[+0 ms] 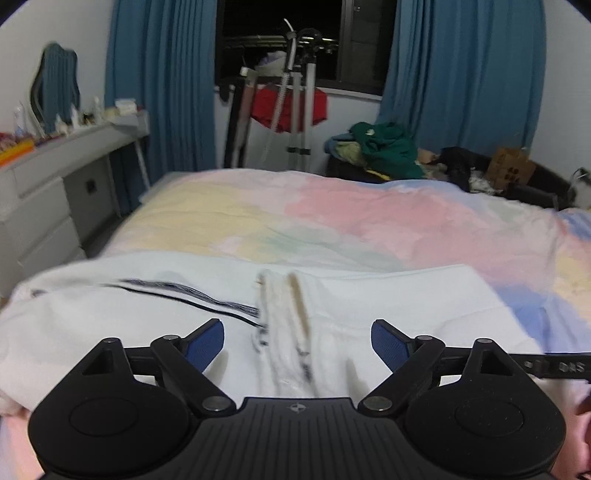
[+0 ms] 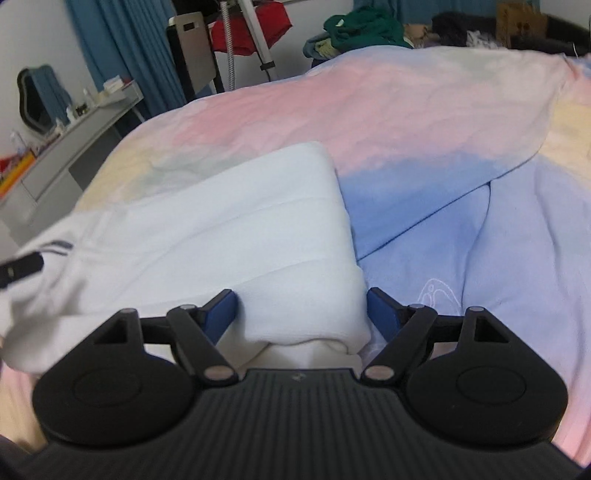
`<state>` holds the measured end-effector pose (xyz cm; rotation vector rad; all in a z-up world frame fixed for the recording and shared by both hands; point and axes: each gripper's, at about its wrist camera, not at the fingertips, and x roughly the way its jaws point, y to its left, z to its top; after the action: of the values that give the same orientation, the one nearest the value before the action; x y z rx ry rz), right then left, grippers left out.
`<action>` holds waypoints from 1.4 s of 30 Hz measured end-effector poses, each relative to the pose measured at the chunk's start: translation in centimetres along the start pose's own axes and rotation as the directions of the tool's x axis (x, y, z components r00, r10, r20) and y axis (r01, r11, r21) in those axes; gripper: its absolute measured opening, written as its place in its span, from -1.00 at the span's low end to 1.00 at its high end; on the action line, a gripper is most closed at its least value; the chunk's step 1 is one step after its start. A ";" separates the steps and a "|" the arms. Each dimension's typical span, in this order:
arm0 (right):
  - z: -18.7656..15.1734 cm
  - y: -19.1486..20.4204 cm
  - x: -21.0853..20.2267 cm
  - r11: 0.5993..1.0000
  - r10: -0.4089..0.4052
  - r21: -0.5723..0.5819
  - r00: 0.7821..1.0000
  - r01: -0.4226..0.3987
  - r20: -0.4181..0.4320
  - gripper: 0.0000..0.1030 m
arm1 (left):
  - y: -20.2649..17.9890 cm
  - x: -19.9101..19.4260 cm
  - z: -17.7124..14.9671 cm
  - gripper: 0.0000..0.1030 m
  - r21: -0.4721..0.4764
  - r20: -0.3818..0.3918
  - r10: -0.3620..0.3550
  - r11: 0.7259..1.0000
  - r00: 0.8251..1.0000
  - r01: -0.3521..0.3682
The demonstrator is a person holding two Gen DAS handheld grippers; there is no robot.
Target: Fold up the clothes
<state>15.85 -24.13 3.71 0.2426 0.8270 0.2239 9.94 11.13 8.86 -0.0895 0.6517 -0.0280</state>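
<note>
Near edge of bed (image 1: 369, 221): white garment (image 1: 369, 295) lies partly folded, placket up. Left hand-held gripper (image 1: 297, 343) wide open, holding nothing; right hand-held gripper (image 2: 301, 310) wide open, straddling folded right end, not clamped. Stage unclear: mid-fold or done

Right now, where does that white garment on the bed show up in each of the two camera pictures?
Left wrist view: the white garment fills the lower half, under the open left gripper.
Right wrist view: it lies lower left to centre, its edge between the open right gripper fingers.
Shared landmark: the red cloth on the stand.
</note>
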 end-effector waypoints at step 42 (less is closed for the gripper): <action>0.8 0.0 0.3 0.999 -0.033 0.002 0.999 0.033 0.021 0.56 | -1.0 9.1 2.4 -0.83 0.075 -0.075 0.017 0.997 0.997 -0.012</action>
<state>16.64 -24.08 3.98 0.2323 0.8096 0.1893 18.65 9.82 5.29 -0.0114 0.7259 -0.0419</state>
